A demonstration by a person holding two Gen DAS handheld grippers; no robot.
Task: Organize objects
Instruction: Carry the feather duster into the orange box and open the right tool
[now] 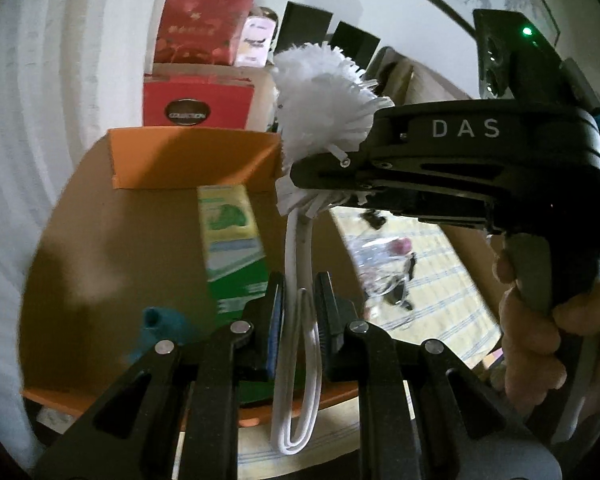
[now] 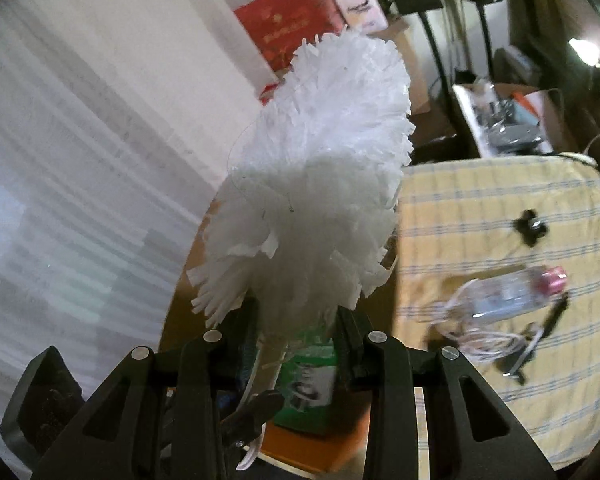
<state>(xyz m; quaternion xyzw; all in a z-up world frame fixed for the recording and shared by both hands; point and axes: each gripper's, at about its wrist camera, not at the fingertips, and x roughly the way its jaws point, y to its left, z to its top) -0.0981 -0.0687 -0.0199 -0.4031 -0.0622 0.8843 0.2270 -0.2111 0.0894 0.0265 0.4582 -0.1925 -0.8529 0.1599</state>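
A white brush with a fluffy white head [image 1: 324, 96] and a looped white handle [image 1: 298, 320] is held upright over an orange box [image 1: 140, 240]. My left gripper [image 1: 298, 300] has its fingers either side of the handle, close to it. My right gripper [image 1: 300, 178] comes in from the right and is shut on the base of the brush head; in the right wrist view the brush head [image 2: 324, 168] fills the middle above that gripper [image 2: 296, 320]. A green and white carton [image 1: 232, 240] and a teal object [image 1: 160, 328] lie in the box.
Red gift boxes [image 1: 198, 64] are stacked behind the orange box, beside a white curtain. To the right a yellow checked cloth [image 2: 520, 240] carries a clear bottle with a pink cap [image 2: 508, 296], a white cable and small black items.
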